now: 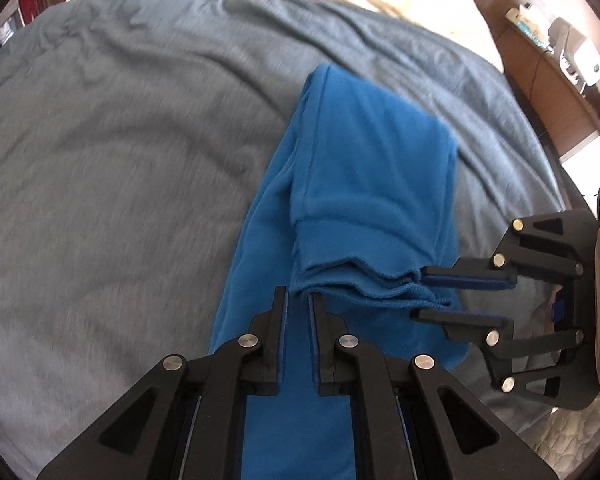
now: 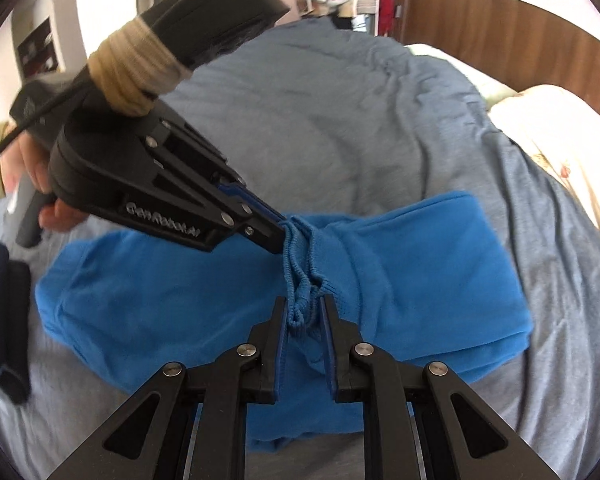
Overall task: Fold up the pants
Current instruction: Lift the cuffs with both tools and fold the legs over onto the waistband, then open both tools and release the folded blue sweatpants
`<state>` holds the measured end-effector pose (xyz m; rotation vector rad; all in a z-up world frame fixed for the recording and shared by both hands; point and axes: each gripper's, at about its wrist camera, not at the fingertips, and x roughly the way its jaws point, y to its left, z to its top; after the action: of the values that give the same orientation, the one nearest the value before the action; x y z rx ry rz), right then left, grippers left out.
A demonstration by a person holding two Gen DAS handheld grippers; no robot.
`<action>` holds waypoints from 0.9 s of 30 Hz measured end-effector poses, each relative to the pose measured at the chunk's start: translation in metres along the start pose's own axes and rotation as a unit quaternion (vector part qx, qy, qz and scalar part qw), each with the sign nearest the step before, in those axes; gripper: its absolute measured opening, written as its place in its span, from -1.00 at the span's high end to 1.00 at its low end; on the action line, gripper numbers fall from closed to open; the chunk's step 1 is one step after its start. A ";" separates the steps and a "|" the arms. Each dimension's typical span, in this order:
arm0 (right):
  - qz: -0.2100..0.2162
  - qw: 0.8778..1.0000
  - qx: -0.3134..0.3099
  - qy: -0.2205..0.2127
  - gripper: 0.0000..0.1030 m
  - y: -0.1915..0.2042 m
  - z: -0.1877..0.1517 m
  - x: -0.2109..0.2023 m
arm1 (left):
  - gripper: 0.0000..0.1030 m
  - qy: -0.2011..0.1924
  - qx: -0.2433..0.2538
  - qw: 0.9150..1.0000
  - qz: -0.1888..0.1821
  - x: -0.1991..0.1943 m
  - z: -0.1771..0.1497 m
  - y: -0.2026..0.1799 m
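Observation:
Bright blue pants (image 1: 364, 184) lie folded over on a grey bedspread (image 1: 120, 152), the leg cuffs (image 1: 364, 276) doubled back over the rest. They also show in the right wrist view (image 2: 412, 256). My left gripper (image 1: 298, 300) has its jaws a little apart at the cuff edge; in the right wrist view its tip (image 2: 280, 236) touches the ribbed cuffs (image 2: 300, 280). My right gripper (image 2: 305, 312) has its jaws partly apart around the cuffs; in the left wrist view it (image 1: 420, 292) straddles the cuff corner. Neither clearly pinches the cloth.
The grey bedspread (image 2: 340, 120) covers the bed. A cream pillow (image 2: 572, 144) lies at the right, a wooden headboard (image 2: 500, 28) behind. A dark rolled garment (image 2: 4, 312) lies at the left. A wooden side shelf with small items (image 1: 572, 52) stands beside the bed.

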<state>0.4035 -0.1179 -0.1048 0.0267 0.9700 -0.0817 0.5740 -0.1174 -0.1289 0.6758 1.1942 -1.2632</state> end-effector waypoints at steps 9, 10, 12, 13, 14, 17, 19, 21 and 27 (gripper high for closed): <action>0.039 0.999 0.003 0.035 0.57 0.009 -0.011 0.021 | 0.81 -0.031 -0.054 0.998 -0.001 -0.016 0.003 0.012; 0.057 0.998 0.005 0.037 0.57 0.010 -0.011 0.022 | 0.81 -0.034 -0.054 0.998 -0.014 -0.015 0.006 0.008; 0.074 0.996 0.004 0.042 0.57 0.014 -0.013 0.020 | 0.79 -0.041 -0.046 0.997 -0.034 -0.013 0.015 -0.001; 0.083 0.996 0.003 0.045 0.57 0.016 -0.013 0.019 | 0.79 -0.041 -0.041 0.998 -0.040 -0.011 0.016 -0.005; 0.085 0.996 0.005 0.042 0.57 0.017 -0.014 0.016 | 0.79 -0.038 -0.035 0.998 -0.046 -0.007 0.018 -0.010; 0.077 0.996 0.024 0.028 0.57 0.012 -0.015 0.001 | 0.76 -0.024 -0.021 0.998 -0.050 0.005 0.020 -0.020; 0.066 0.996 0.051 0.023 0.57 0.005 -0.015 -0.008 | 0.76 -0.004 -0.023 0.999 -0.040 0.015 0.017 -0.016; 0.061 0.995 0.075 0.025 0.57 -0.003 -0.017 -0.013 | 0.76 0.007 -0.036 0.999 -0.040 0.019 0.013 -0.010; 0.008 0.985 0.169 0.019 0.29 -0.052 -0.024 -0.028 | 0.68 0.013 -0.042 0.999 0.003 -0.008 0.021 -0.008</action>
<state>0.3638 -0.1664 -0.0946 0.3499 0.9844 -0.2318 0.5731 -0.1353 -0.1135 0.6352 1.2582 -1.1953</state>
